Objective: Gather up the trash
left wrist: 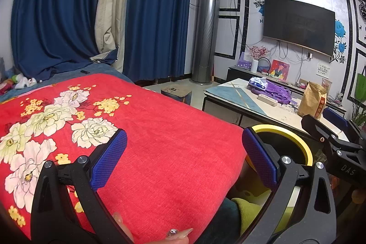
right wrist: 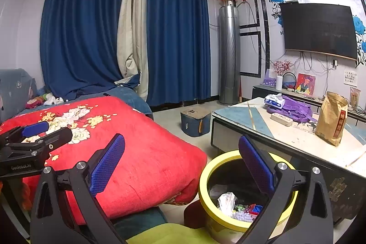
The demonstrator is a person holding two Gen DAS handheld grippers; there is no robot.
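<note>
Both grippers, left gripper point(left wrist: 184, 158) and right gripper point(right wrist: 181, 162), are spread and empty; trash point(right wrist: 235, 205) lies in the yellow bin point(right wrist: 205, 177). Scan the surface point(right wrist: 297, 136) next, approaching low.

Red floral blanket point(right wrist: 137, 152) covers the bed, blue curtains point(right wrist: 178, 38) behind. Low table point(right wrist: 297, 141) carries a brown paper bag point(right wrist: 332, 118), purple cloth point(right wrist: 295, 110), and tissue pack point(right wrist: 274, 101). Wall-mounted TV point(right wrist: 319, 30) dark; tower air conditioner point(right wrist: 229, 54) stands in the corner.

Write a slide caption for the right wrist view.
Open right gripper held empty above a yellow-rimmed bin of trash, between red blanket and coffee table.
</note>
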